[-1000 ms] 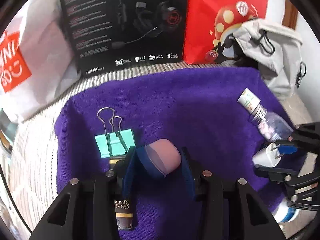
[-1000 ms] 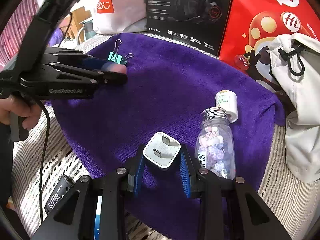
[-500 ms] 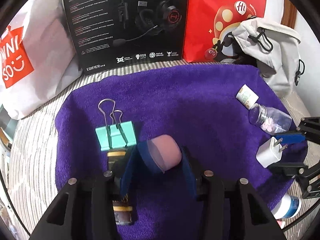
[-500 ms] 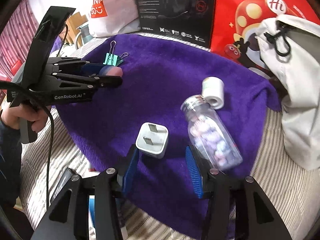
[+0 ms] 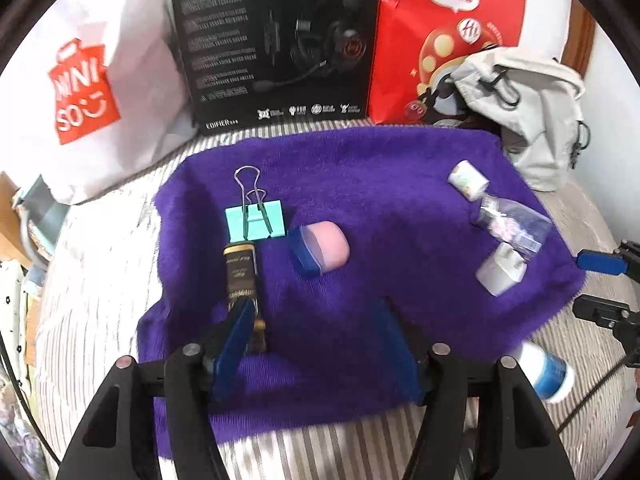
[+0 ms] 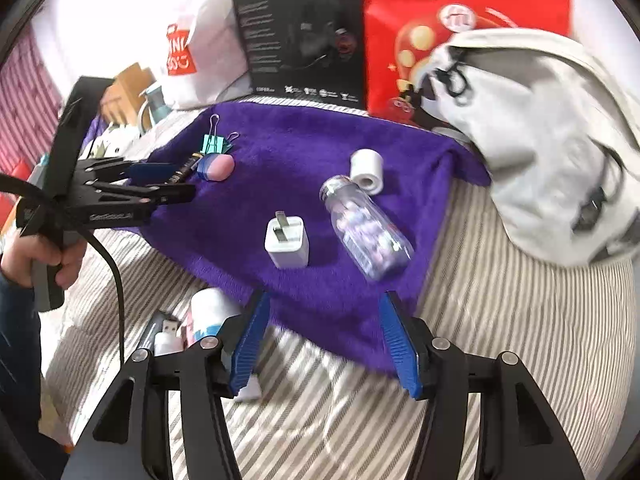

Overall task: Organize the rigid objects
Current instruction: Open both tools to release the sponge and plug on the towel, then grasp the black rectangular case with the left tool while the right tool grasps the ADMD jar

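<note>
Purple towel (image 5: 360, 184) on the striped bed carries my things: pink case (image 5: 322, 246) mid-towel beside the teal clip (image 5: 256, 222), white charger (image 6: 287, 242) near its front edge. Both my fingers (image 5: 240, 330) are spread, empty.

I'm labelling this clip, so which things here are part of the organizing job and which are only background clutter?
Part of the job, on the purple towel:
binder clip
pink case
gold-and-black tube
white charger plug
clear pill bottle
white cap

Just lying about:
headset box
red bag
white shopping bag
grey bag
</note>
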`<state>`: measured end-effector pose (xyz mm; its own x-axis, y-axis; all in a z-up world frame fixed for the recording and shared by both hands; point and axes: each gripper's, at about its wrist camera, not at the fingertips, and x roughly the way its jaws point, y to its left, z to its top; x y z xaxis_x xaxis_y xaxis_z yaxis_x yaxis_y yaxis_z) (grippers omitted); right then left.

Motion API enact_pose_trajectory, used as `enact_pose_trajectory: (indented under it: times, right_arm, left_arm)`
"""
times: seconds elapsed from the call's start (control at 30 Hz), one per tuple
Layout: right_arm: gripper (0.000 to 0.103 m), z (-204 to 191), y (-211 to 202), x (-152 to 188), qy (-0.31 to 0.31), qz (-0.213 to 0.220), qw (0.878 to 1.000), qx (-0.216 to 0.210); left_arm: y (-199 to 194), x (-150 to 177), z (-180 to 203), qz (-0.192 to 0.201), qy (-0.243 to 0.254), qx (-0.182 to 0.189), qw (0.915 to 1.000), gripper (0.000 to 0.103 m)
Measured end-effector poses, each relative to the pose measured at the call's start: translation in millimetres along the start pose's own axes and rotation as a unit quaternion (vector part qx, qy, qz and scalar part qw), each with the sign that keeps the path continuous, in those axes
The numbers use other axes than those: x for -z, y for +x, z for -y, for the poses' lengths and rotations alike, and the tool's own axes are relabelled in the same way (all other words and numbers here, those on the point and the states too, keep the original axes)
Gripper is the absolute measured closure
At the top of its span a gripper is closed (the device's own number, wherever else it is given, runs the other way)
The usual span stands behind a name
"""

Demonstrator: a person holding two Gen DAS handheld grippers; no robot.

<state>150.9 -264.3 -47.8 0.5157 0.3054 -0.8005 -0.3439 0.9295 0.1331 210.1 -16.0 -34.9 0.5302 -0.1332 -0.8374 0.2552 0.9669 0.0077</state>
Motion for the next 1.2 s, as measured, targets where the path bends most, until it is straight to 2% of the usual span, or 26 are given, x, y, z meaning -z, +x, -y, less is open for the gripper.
enact_pose_trajectory:
  times: [0.37, 0.5, 0.67, 0.8, 0.9, 1.07, 1.2]
  right_arm:
    - [0.044, 1, -38, 58, 0.083, 0.017, 0.996, 0.002]
    - [0.039, -4, -52, 74, 0.105, 0.032, 0.994, -0.008]
    - [0.039, -18, -59, 82, 0.097, 0.037, 0.995, -0.013]
    - [0.038, -29, -63, 86, 0.086, 0.035, 0.996, -0.014]
    - [0.038, -36, -64, 90, 0.077, 0.033, 0.996, -0.018]
    - [0.038, -39, -66, 95, 0.071, 0.03, 0.997, -0.012]
    - [0.038, -37, -62, 94, 0.076, 0.027, 0.997, -0.012]
  left_arm:
    - [-41, 60, 39, -0.003, 0.01, 0.019, 0.9998, 0.04]
    - [-51, 85, 56, -0.008, 0.009, 0.031, 0.9994, 0.04]
    - [-54, 102, 79, -0.015, 0.017, 0.041, 0.9989, 0.04]
    - [-45, 114, 90, -0.022, 0.033, 0.022, 0.9989, 0.04]
    - [-40, 121, 87, -0.017, 0.039, 0.016, 0.999, 0.037]
    - [-41, 123, 65, -0.012, 0.02, 0.009, 0.9997, 0.036]
    - [-38, 119, 70, -0.003, 0.044, 0.007, 0.999, 0.036]
